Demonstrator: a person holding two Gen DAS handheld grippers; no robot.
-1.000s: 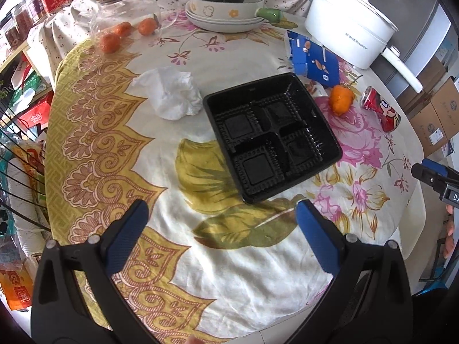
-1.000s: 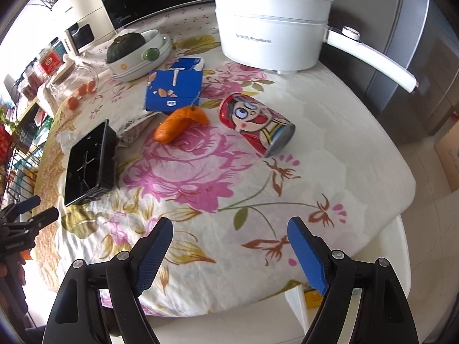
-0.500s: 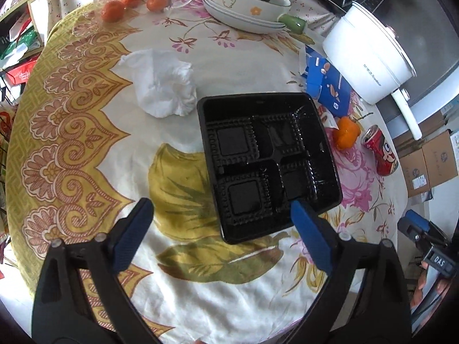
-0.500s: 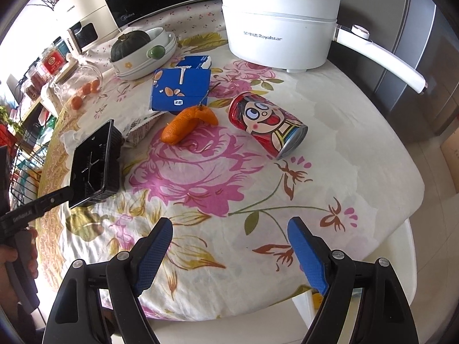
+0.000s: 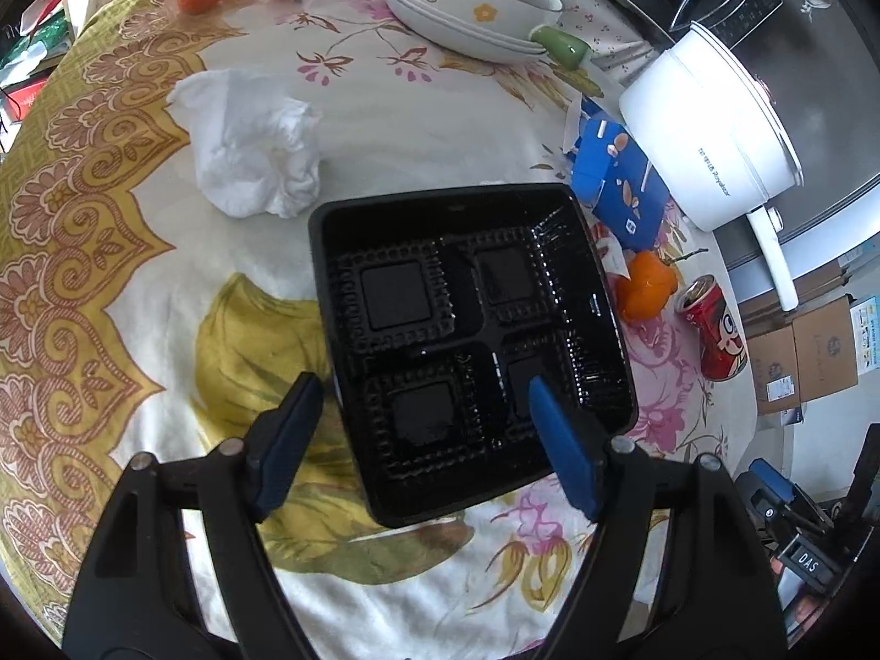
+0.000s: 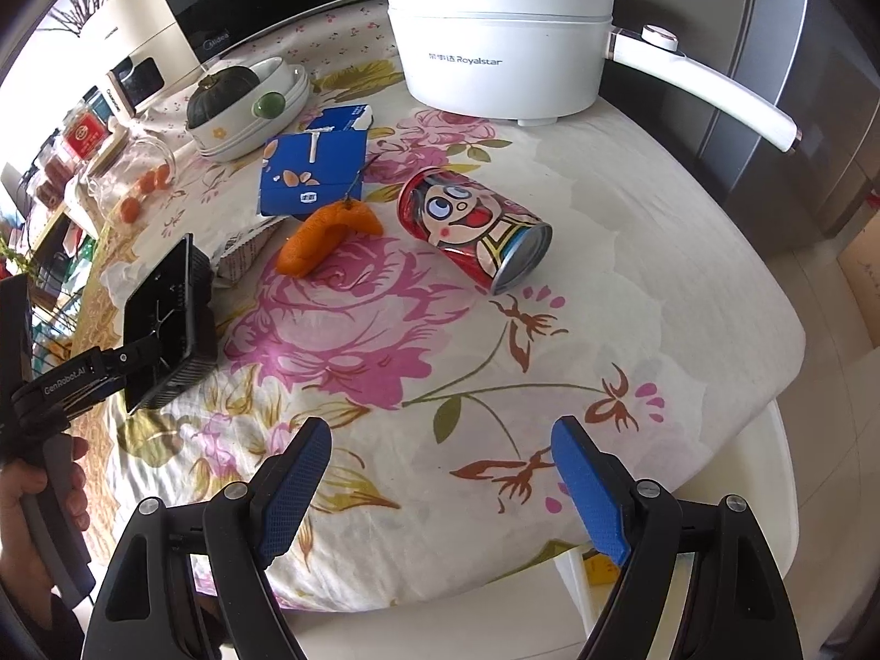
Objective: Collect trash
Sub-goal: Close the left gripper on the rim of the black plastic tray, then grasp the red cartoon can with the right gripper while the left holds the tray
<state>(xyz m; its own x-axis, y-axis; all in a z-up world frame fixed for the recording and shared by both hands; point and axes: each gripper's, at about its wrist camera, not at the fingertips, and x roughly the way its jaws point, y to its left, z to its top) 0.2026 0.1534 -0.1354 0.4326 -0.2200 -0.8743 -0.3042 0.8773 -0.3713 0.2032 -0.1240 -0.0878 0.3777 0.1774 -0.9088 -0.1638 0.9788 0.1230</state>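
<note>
Spreading wide over the near end of the black tray (image 5: 467, 341), your left claw (image 5: 423, 440) is released: one blue fingertip sits just outside the tray's left wall, the other over its near right compartment, and whether either touches the plastic cannot be told. The tray lies flat on the floral tablecloth (image 5: 137, 286), four compartments up, its slightly longer side running away from you and its near corner pointing toward the table edge. Your right claw (image 6: 440, 489) is likewise released, hanging over the cloth at the table's near edge with nothing between its fingers.

Beyond the tray on the left sits a crumpled white tissue (image 5: 253, 148), near the tray's far left corner but apart from it. To the right of the tray lies an orange peel (image 6: 324, 234), curved, its long axis slanting from near left to far right. Just right of it the red cartoon can (image 6: 473, 231) lies on its side, its silver end toward your right claw and its long axis angled away to the left. Behind the peel lies a flattened blue carton (image 6: 311, 170), touching or just beside it.

Farther back stand the white electric pot (image 6: 500, 49), handle out to the right, and stacked bowls (image 6: 258, 110) holding a dark squash.
</note>
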